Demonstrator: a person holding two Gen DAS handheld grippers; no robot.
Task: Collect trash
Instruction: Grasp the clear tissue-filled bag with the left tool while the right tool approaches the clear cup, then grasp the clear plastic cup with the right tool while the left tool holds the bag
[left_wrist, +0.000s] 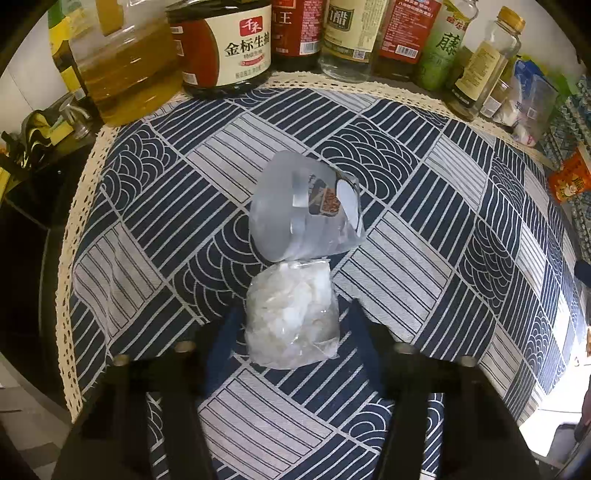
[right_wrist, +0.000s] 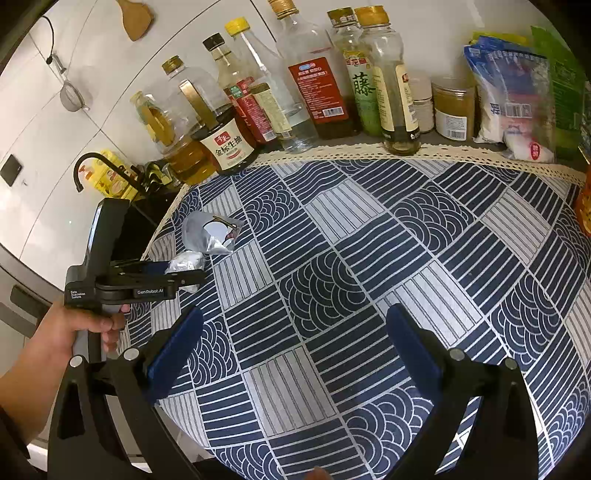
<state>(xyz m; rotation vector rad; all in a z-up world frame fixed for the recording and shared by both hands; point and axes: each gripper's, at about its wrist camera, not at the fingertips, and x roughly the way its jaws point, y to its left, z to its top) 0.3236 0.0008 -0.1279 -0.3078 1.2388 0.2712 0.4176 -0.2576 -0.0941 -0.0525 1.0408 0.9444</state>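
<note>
Left gripper (left_wrist: 291, 325) gripping clear bag (left_wrist: 291, 314), 金标生抽 bottle (left_wrist: 225, 44)

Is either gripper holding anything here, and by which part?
Left gripper pinches the crumpled clear bag across its middle. Right gripper is open and holds nothing.

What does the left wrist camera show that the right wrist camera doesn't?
Left only: the clear bag pinched between the left gripper, and an orange packet at the edge. Right only: the open, empty right gripper, the hand and a spatula on the wall. Both: the silver pouch, the patterned cloth and the bottles.
</note>
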